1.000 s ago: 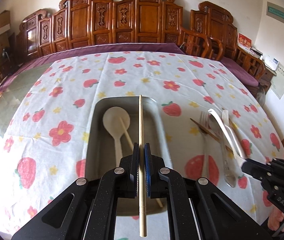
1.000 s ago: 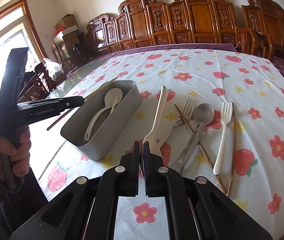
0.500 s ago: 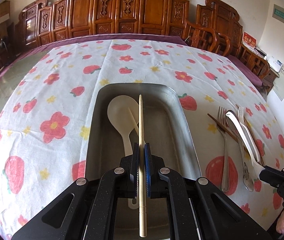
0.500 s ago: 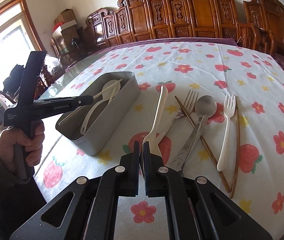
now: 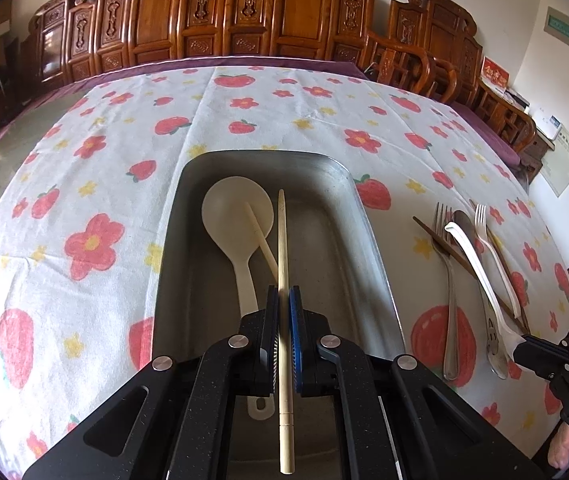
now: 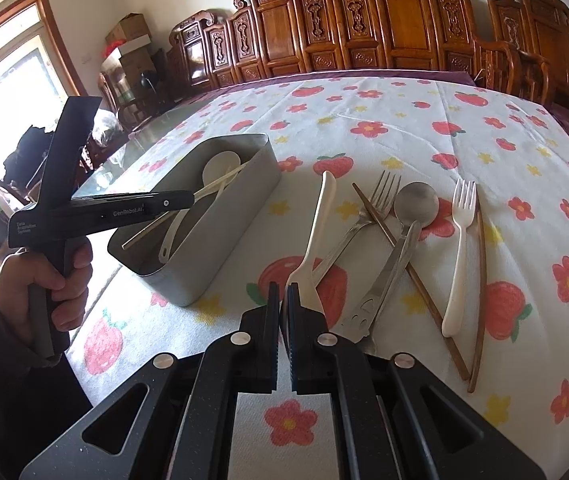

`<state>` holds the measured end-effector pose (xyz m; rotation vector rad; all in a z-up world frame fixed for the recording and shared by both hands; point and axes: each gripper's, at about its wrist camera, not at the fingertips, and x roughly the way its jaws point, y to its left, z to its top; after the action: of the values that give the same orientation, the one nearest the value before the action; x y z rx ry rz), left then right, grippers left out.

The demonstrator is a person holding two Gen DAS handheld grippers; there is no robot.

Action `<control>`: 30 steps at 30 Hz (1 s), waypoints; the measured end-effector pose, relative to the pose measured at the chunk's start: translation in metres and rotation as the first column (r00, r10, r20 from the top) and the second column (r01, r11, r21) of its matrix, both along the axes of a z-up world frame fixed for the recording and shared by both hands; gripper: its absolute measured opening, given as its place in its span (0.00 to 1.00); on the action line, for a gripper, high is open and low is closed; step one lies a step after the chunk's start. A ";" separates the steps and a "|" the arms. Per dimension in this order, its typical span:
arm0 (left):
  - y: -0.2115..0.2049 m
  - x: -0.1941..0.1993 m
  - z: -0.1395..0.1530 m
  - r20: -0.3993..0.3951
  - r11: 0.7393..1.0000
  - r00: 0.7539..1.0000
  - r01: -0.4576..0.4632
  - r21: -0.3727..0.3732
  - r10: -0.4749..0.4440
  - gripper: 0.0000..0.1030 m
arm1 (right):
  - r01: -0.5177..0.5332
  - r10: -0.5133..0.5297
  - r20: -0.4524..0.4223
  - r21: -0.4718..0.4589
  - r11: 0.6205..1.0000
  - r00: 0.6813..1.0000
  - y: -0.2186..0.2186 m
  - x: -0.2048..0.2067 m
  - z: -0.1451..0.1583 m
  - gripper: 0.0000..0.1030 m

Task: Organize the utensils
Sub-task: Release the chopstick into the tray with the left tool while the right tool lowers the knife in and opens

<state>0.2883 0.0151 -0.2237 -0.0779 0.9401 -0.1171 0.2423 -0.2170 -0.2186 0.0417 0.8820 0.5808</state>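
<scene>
My left gripper point(image 5: 283, 294) is shut on a light bamboo chopstick point(image 5: 283, 240) and holds it low inside the grey metal tray point(image 5: 368, 240). A white spoon point(image 5: 238, 216) and a second light chopstick point(image 5: 260, 240) lie in the tray. My right gripper point(image 6: 283, 292) is shut; the wide end of a white plastic knife point(image 6: 316, 232) sits just right of its fingertips, and I cannot tell if it is gripped. The tray point(image 6: 240, 208) and left gripper point(image 6: 180, 200) show at the left of the right wrist view.
On the strawberry tablecloth point(image 6: 404, 128) right of the tray lie a metal fork point(image 6: 380, 196), a metal spoon point(image 6: 416, 204), a white plastic fork point(image 6: 460, 240) and two dark chopsticks point(image 6: 480, 280). Carved wooden chairs point(image 5: 244, 20) line the far side.
My left gripper has moved forward and down, bringing the chopstick lower into the tray. The right gripper has shifted slightly closer to the table, still at the white knife's end.
</scene>
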 end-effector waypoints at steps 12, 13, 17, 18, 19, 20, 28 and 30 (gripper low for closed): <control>0.013 -0.009 0.014 0.027 1.000 1.000 -0.011 0.012 0.011 0.12 | 0.002 -0.002 0.019 0.011 1.000 1.000 0.001 0.000 0.015 0.05; 0.015 -0.011 0.017 0.035 1.000 0.999 -0.011 0.017 0.011 0.12 | -0.002 0.001 0.024 0.013 1.000 1.000 0.003 0.000 0.018 0.05; 0.022 -0.016 0.028 0.062 0.999 0.998 -0.012 0.034 0.010 0.13 | -0.017 0.016 0.039 0.017 1.000 0.999 0.015 0.001 0.028 0.05; 0.024 -0.017 0.030 0.067 0.999 0.998 -0.012 0.038 0.010 0.13 | -0.018 0.018 0.039 0.024 1.000 0.999 0.019 0.002 0.029 0.05; 0.026 -0.017 0.032 0.071 0.999 0.997 -0.012 0.040 0.009 0.13 | -0.021 0.020 0.037 0.029 0.999 0.999 0.022 0.002 0.030 0.05; 0.028 -0.018 0.034 0.075 0.999 0.997 -0.011 0.042 0.008 0.13 | -0.025 0.024 0.035 0.038 0.999 0.999 0.027 0.003 0.031 0.05; 0.042 -0.023 0.048 0.103 0.999 0.995 -0.011 0.047 0.006 0.13 | -0.065 0.063 0.030 0.078 0.995 0.998 0.071 0.010 0.039 0.05; 0.045 -0.024 0.050 0.107 0.999 0.994 -0.013 0.046 0.008 0.13 | -0.073 0.071 0.024 0.082 0.994 0.997 0.081 0.013 0.039 0.05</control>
<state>0.2642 0.0601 -0.1740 -0.0332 0.8355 -0.0889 0.2556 -0.1357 -0.1799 0.0789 0.8415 0.6837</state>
